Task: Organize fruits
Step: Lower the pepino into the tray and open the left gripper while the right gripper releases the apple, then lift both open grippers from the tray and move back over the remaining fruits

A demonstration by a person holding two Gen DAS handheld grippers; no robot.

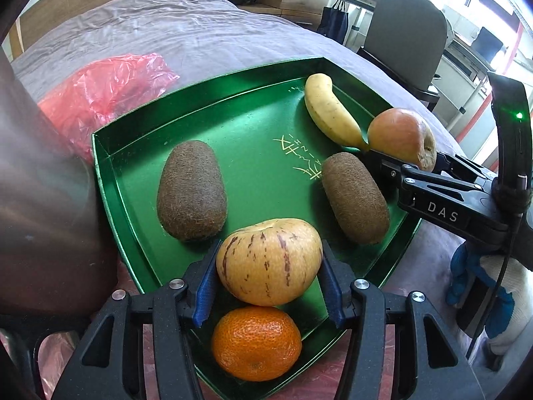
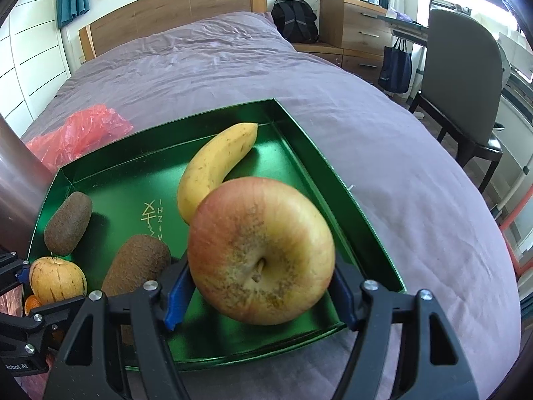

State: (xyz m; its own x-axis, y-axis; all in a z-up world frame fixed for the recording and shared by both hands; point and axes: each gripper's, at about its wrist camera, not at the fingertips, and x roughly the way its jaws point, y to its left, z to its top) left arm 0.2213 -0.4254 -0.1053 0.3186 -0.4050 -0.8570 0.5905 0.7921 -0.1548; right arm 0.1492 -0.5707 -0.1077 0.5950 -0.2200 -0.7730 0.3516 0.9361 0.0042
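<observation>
A green tray [image 1: 133,180] [image 2: 299,153] lies on the bed. My left gripper [image 1: 268,283] is shut on a striped yellow melon [image 1: 269,261] [image 2: 56,280] at the tray's near corner, just beyond an orange [image 1: 256,343]. My right gripper [image 2: 263,293] [image 1: 399,163] is shut on a red-yellow apple [image 2: 263,250] [image 1: 399,136] over the tray's right side. A banana [image 1: 329,110] [image 2: 213,166] lies beyond the apple. Two kiwis [image 1: 191,190] [image 1: 354,198] lie in the tray; both kiwis also show in the right wrist view [image 2: 68,223] [image 2: 136,266].
A red plastic bag [image 1: 106,93] [image 2: 76,133] lies on the purple bedsheet [image 2: 383,166] left of the tray. A grey chair [image 2: 466,76], a wooden dresser [image 2: 353,26] and a backpack [image 2: 294,21] stand right of the bed. A blurred dark post [image 1: 40,200] stands close at left.
</observation>
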